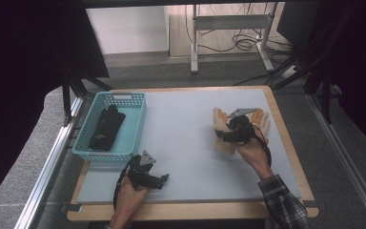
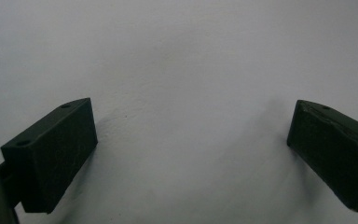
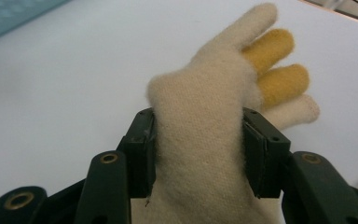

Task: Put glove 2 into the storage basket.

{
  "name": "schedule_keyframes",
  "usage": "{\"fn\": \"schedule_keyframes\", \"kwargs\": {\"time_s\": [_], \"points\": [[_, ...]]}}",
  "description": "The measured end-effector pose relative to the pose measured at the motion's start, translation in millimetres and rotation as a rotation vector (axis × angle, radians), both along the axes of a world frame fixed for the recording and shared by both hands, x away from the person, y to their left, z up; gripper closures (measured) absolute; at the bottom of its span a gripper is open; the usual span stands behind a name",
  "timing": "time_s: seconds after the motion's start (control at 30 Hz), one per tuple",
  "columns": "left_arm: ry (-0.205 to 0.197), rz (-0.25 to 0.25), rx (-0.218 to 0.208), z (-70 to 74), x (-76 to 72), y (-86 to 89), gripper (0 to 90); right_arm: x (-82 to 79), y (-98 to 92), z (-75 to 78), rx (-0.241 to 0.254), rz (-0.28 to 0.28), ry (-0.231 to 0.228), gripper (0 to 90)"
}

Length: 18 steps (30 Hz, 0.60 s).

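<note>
Two claws are at work, and the right claw (image 3: 198, 154) is clamped across the palm of a cream knitted glove (image 3: 205, 140), its pads pressing into the wool from either side. In the high view that glove (image 1: 221, 126) sits toward the right of the counter (image 1: 181, 138), partly under the right claw (image 1: 236, 131), with what looks like a second, tan glove (image 1: 263, 119) just beyond it. The glove looks light, soft and floppy: the fabric bulges between the pads, and the cream and yellow fingers hang free past the jaws, so they will likely droop and swing when lifted. A hold across the palm or cuff, where the knit is thickest, seems safer than pinching a single finger, which could slip out. Nothing about it appears fragile.

The right hand reaches in from the lower right, wrist angled toward the far left, claw pointing roughly level over the counter. The left claw (image 1: 147, 174) rests low near the front edge, jaws wide apart with nothing between them (image 2: 191, 140), just in front of a blue basket (image 1: 133, 138) holding a dark glove (image 1: 106, 128).
</note>
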<state>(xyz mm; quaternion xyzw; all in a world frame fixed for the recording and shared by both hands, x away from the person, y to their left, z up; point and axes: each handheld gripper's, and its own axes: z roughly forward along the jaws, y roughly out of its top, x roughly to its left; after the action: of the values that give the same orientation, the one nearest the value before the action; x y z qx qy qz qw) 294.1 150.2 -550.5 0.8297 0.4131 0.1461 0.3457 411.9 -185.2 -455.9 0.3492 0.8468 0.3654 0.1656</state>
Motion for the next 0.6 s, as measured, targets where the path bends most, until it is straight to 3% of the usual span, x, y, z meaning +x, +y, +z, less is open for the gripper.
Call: {"fn": "schedule_keyframes", "kwargs": {"time_s": [0.13,0.3,0.47,0.6], "points": [[-0.003,0.005,-0.007,-0.4,0.0,-0.5,1.7,-28.2,15.7,1.7,0.005,0.062,0.008,49.6],[-0.003,0.007,-0.009,-0.4,-0.1,-0.6,1.7,-55.5,36.8,-14.5,0.007,0.128,0.039,48.6],[-0.002,0.005,-0.007,-0.3,-0.1,-0.5,1.7,-69.2,55.0,-39.4,-0.009,0.160,0.067,43.5],[-0.003,0.004,-0.006,-0.3,0.0,-0.4,1.7,-69.1,59.8,-50.7,0.013,0.201,0.110,34.1]]}}
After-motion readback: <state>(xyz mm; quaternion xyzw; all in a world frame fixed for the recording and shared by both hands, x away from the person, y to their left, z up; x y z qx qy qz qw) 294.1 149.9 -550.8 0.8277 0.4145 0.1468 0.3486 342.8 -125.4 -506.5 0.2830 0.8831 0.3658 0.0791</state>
